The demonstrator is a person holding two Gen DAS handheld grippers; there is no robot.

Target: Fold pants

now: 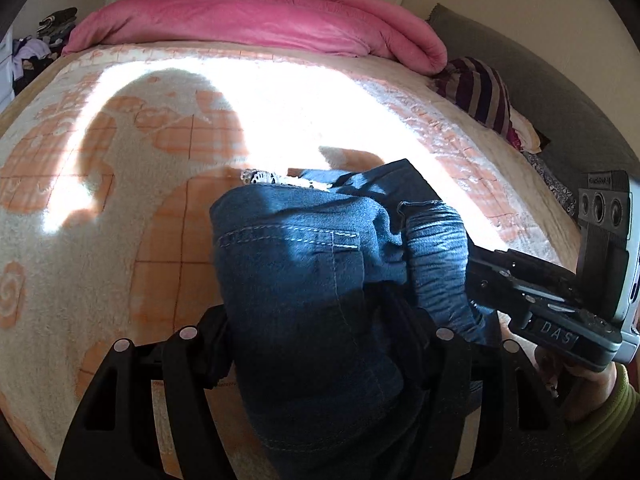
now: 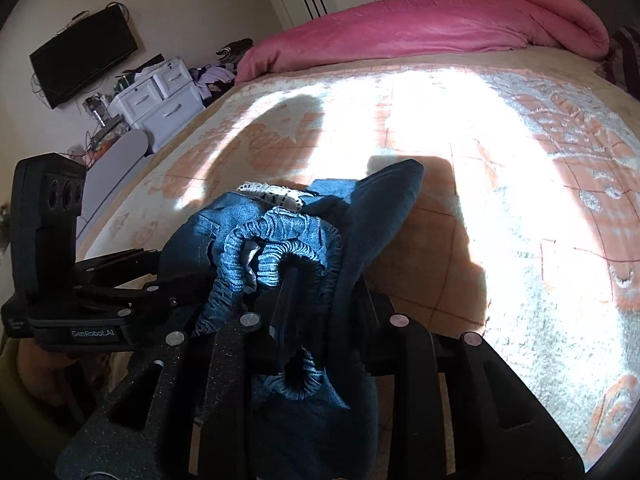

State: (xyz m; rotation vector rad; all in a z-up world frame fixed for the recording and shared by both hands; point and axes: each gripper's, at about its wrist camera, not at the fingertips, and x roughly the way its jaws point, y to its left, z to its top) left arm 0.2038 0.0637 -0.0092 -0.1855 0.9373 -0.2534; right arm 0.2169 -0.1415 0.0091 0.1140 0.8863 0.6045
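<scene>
The bed (image 1: 100,208) fills both views, covered in a fuzzy cream-and-orange blanket (image 2: 520,200) with a big patch of sun across the middle and a pink duvet (image 1: 256,20) rolled up at the far end. Loads of bare blanket ahead and off to both sides, so plenty of room there.

Only the right wrist view catches the wall-mounted TV (image 2: 84,64), the white drawer unit (image 2: 160,96) and the bed's left edge. Only the left wrist view shows the striped clothing (image 1: 480,96) piled by the grey headboard (image 1: 560,92) on the right edge.

The jeans (image 1: 312,280) are bunched up at the near side of the bed, held between both grippers. The left gripper (image 1: 320,344) has its fingers spread fairly wide around a thick fold of denim. The right gripper (image 2: 320,328) is pinched narrow on the elastic waistband (image 2: 280,248), which the right view shows scrunched up.
</scene>
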